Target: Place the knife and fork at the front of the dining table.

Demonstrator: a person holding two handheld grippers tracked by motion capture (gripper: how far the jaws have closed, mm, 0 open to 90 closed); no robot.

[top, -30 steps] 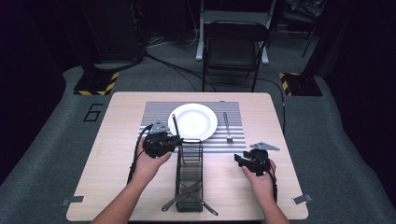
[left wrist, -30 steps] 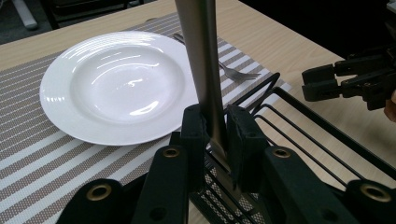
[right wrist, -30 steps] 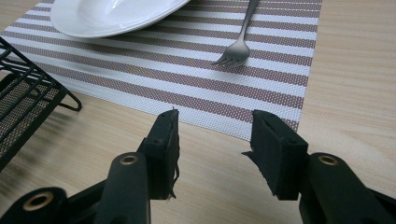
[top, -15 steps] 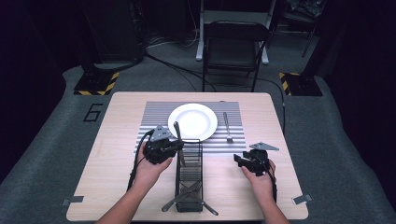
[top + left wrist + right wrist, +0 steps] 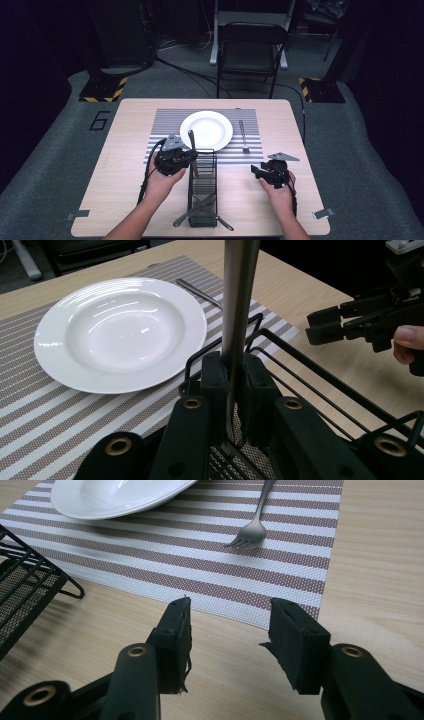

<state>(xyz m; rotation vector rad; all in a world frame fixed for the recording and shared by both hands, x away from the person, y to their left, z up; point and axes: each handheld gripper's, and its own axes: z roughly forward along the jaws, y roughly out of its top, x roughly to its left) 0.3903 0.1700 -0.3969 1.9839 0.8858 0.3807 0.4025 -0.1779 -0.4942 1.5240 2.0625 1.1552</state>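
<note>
We see the plate (image 5: 206,129) and fork (image 5: 242,135) laid on the mat (image 5: 165,125). Our left tongs (image 5: 232,385) grip a utensil (image 5: 239,295) above the rack (image 5: 202,192), likely placed next; right tongs (image 5: 230,630) gape wide, empty.

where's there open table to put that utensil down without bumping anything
Bare placemat left of the white plate, and bare wood right of the fork. Crowded spots: the wire rack at centre, and the left gripper gripping the utensil handle over it.

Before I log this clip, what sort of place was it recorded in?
Probably a recording studio or lab, not a home: a wooden table set with a striped placemat stands on grey carpet amid dark surroundings, with hazard-striped stand bases and floor cables behind it.
</note>
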